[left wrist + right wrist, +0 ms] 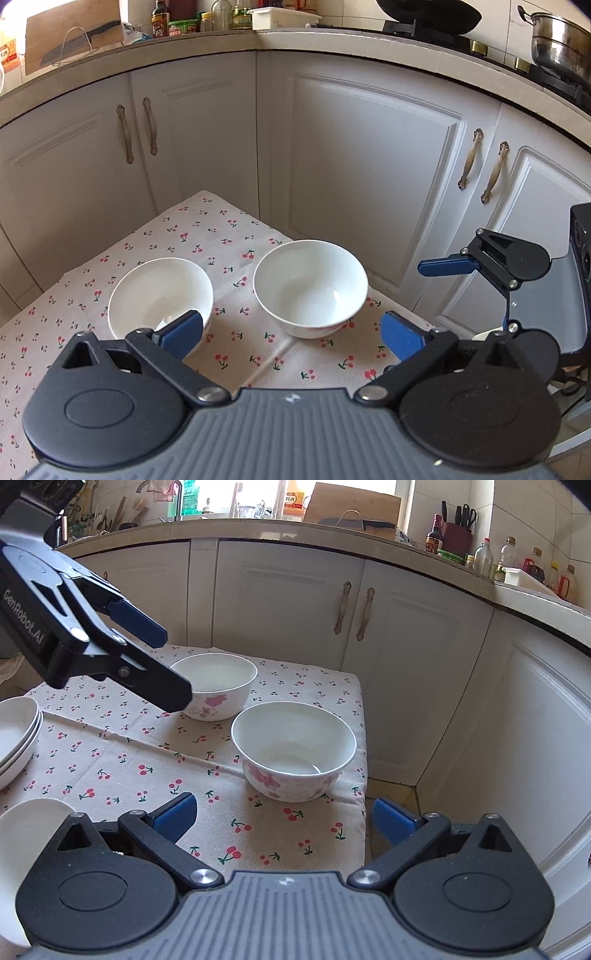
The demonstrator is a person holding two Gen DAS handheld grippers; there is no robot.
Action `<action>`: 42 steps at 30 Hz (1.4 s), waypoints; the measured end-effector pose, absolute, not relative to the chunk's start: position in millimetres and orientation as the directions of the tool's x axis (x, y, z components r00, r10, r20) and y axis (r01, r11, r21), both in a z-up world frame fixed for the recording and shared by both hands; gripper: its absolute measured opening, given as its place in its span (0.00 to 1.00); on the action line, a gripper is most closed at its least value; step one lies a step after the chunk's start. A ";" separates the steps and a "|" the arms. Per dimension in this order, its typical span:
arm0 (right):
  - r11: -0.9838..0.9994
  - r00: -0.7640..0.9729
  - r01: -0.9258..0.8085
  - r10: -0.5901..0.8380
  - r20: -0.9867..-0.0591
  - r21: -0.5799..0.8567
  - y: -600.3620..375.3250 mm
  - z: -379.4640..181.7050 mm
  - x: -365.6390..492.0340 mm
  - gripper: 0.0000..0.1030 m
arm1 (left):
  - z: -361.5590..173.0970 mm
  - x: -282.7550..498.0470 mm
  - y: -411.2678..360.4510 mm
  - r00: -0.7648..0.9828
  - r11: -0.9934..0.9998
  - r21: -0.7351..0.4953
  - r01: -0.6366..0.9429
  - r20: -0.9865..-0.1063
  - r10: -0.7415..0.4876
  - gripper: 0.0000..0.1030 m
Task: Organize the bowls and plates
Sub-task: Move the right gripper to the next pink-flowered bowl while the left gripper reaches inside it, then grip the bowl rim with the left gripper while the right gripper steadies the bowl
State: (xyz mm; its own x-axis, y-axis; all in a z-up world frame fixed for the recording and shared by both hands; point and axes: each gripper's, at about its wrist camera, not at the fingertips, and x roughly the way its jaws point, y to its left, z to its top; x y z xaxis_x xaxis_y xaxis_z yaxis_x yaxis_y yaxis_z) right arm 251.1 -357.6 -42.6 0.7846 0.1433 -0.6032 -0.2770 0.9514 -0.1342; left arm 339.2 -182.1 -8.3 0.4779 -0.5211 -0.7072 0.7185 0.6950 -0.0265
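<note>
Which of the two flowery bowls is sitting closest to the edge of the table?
The nearer floral bowl, in front of the right gripper. It sits by the tablecloth's edge; the other floral bowl is farther back, beside the left gripper.

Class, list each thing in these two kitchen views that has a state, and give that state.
Left tongs: open, empty.
Right tongs: open, empty.
Near floral bowl: upright, empty.
Far floral bowl: upright, empty.
White plates: stacked.
Cabinet doors: closed.
</note>
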 end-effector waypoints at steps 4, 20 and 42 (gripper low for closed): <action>0.949 0.789 -0.285 0.151 -0.596 -0.137 -359.5 -46.7 260.9 1.00 | -18.3 358.1 -196.6 0.451 0.681 -0.040 0.732 -0.720 -0.527 0.99; 0.938 0.784 -0.318 0.178 -0.595 -0.138 -364.3 -68.2 292.8 1.00 | -52.0 409.4 -238.6 0.360 0.631 -0.075 0.772 -0.766 -0.532 0.98; 0.935 0.781 -0.338 0.215 -0.586 -0.108 -365.8 -72.1 302.6 0.79 | -72.5 426.4 -254.3 0.293 0.615 -0.112 0.781 -0.804 -0.518 0.80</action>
State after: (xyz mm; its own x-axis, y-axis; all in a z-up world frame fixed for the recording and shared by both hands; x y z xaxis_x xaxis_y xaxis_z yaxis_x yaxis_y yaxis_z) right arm 302.6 -365.8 -72.1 0.7810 0.2147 -0.5865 -0.3385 0.9347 -0.1084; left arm 426.4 -254.3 -72.5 0.2928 -0.5182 -0.8036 0.7809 0.6146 -0.1118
